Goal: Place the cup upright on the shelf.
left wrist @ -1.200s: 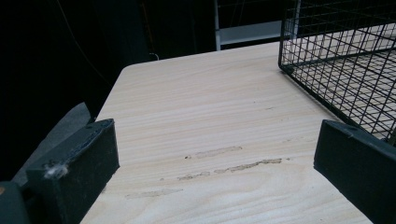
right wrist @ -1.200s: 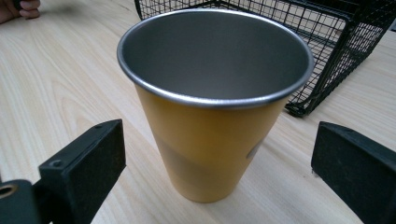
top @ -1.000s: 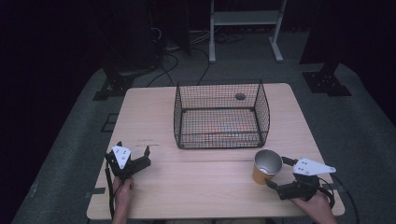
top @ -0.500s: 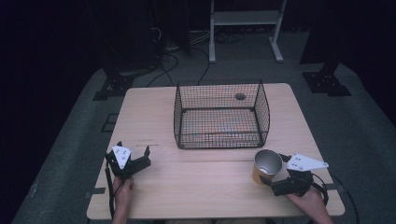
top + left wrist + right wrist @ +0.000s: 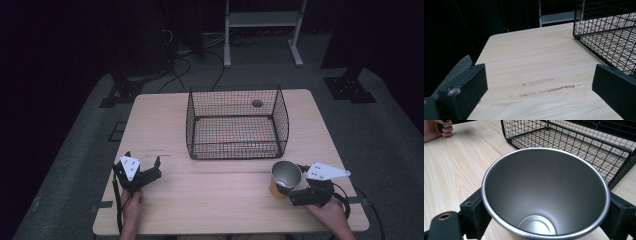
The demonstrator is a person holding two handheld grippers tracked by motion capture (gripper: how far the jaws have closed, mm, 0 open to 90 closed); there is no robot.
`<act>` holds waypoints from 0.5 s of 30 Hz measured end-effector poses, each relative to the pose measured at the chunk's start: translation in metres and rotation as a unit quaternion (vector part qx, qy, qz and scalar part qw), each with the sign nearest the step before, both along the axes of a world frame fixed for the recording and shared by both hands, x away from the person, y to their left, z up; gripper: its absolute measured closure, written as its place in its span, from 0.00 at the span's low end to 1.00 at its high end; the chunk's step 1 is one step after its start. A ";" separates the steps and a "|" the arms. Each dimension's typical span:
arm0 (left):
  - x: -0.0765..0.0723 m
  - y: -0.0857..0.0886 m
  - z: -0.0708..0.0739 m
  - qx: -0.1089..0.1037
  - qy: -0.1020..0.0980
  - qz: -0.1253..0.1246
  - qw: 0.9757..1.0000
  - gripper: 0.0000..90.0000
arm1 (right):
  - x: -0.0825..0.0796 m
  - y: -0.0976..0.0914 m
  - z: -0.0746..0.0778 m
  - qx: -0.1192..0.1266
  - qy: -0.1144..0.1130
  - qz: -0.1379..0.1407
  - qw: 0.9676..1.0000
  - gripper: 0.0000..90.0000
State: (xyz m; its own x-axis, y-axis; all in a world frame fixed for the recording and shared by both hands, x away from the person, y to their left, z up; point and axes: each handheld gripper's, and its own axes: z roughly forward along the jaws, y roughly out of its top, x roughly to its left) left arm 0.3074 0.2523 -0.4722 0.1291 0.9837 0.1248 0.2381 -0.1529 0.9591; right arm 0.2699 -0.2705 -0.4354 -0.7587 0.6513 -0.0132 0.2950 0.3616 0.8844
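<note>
A metal cup [image 5: 286,175] with an orange outer wall stands upright on the wooden table [image 5: 210,200], just in front of the wire basket's right corner. My right gripper [image 5: 283,190] reaches it from the right. In the right gripper view the cup [image 5: 544,187] sits between the two black jaws of this gripper [image 5: 546,220]. The jaws have just been closing and now press on the cup's sides. My left gripper [image 5: 143,171] rests near the table's front left, open, with bare wood between the jaws of the gripper [image 5: 539,75].
A black wire basket [image 5: 280,120] stands at the middle back of the table, with nothing in it; its corner [image 5: 609,30] lies to the right ahead of the left gripper, and it [image 5: 574,142] stands close behind the cup. A small dark round hole [image 5: 257,103] marks the tabletop behind it.
The right gripper has slid a little left toward the cup and its jaws have closed around it. The cup stays in place. The left gripper has not moved.
</note>
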 end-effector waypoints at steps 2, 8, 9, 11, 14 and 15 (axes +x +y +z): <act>0.000 0.000 0.000 0.000 0.000 0.000 1.000 0.00 | 0.000 0.000 0.001 -0.001 0.002 0.000 1.000 0.13; 0.000 0.000 0.000 0.000 0.000 0.000 1.000 0.00 | 0.004 0.000 0.012 0.021 0.009 0.013 1.000 0.14; 0.000 0.000 0.000 0.001 0.000 0.000 1.000 0.00 | 0.005 0.000 0.015 0.023 0.009 0.014 1.000 0.14; 0.000 0.000 0.000 0.000 0.000 0.000 1.000 0.00 | 0.006 0.001 0.021 0.025 0.006 0.017 1.000 0.14; 0.000 0.000 0.000 0.001 0.000 0.000 1.000 0.00 | 0.010 0.002 0.033 0.034 0.003 0.027 0.999 0.14; 0.000 0.000 0.000 0.001 0.000 -0.001 1.000 0.00 | 0.011 0.004 0.040 0.038 0.002 0.031 0.999 0.14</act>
State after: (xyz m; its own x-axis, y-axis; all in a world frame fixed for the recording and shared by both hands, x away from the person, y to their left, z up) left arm 0.3075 0.2522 -0.4723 0.1302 0.9835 0.1260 0.2376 -0.1543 0.9590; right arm 0.2811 -0.2667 -0.3959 -0.7974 0.6023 0.0378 0.2786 0.3118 0.9084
